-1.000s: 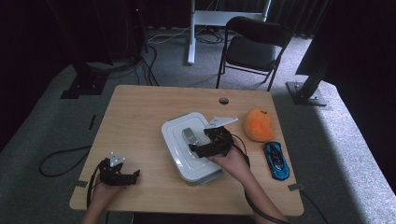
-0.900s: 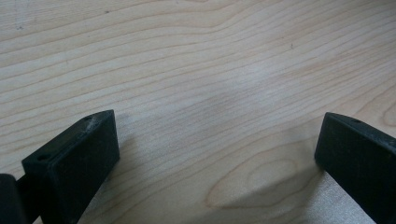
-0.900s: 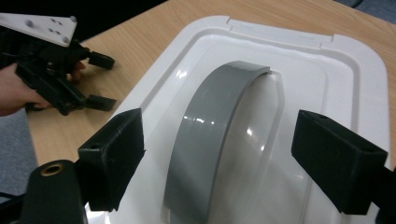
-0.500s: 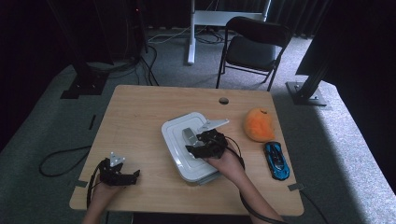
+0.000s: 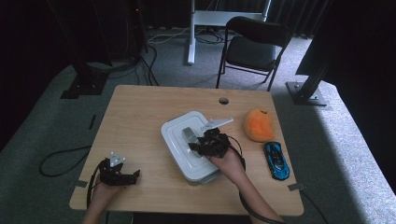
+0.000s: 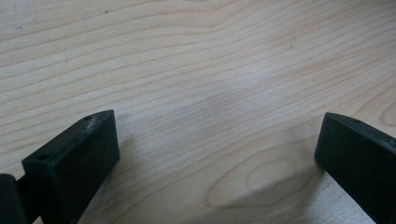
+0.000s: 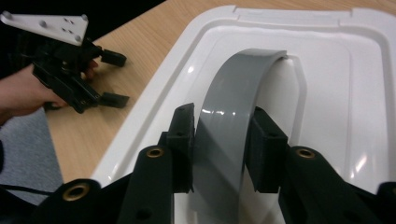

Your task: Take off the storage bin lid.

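Wood, pale and grained, is making up the table (image 5: 140,116), which is standing on grey carpet (image 5: 42,121) in a dim room. A white box (image 5: 175,140) is sitting near the middle of the table, slightly toward the near edge, with its lid on and a grey handle (image 7: 233,112) arching over the lid. The right gripper (image 7: 220,140) is reaching onto the lid from the near side, and its jaws have just been closing; they are now clamping the handle, one pad on each flank of the grey band (the pads look pressed against it in the right gripper view). The left gripper (image 5: 119,172) is resting by the near left corner, well apart from the box, its jaws standing wide with bare wood between them.

An orange plush (image 5: 259,123) is lying toward the right edge, and a blue car (image 5: 276,159) is lying just nearer than it. Beyond the far edge, a black chair (image 5: 254,44) is standing beside a white post (image 5: 191,32), and dark cables (image 5: 144,56) are trailing over the carpet there.
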Tool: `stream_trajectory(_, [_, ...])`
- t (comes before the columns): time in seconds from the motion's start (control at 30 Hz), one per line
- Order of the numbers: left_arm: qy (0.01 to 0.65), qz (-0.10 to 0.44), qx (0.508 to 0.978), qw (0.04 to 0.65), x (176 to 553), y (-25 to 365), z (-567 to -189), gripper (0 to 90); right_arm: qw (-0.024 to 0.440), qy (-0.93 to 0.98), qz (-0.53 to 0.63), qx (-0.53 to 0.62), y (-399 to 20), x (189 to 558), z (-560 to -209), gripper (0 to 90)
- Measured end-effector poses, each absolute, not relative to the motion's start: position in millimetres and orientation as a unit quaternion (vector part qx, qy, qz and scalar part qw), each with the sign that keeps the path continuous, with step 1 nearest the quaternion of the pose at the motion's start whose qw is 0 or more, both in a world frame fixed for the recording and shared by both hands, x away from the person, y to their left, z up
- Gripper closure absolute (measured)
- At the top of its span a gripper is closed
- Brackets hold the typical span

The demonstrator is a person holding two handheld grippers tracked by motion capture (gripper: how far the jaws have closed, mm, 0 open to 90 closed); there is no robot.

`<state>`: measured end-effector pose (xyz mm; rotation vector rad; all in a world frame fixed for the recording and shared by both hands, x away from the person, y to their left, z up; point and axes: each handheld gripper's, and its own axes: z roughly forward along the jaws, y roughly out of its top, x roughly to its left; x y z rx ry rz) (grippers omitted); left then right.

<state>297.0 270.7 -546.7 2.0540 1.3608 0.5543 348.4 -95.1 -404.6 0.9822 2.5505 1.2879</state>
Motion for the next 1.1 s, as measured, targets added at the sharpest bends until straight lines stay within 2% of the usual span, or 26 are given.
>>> stream_trajectory(0.4, [0.513, 0.209, 0.775, 0.303, 297, 271, -547, 0.2, 0.040, 0.829, 0.459, 0.316, -103, 347, -390, 69.7])
stream_trajectory(1.1, [0.513, 0.210, 0.775, 0.303, 297, 271, -547, 0.2, 0.078, 0.795, 0.486, 0.354, -131, 375, -362, 69.8])
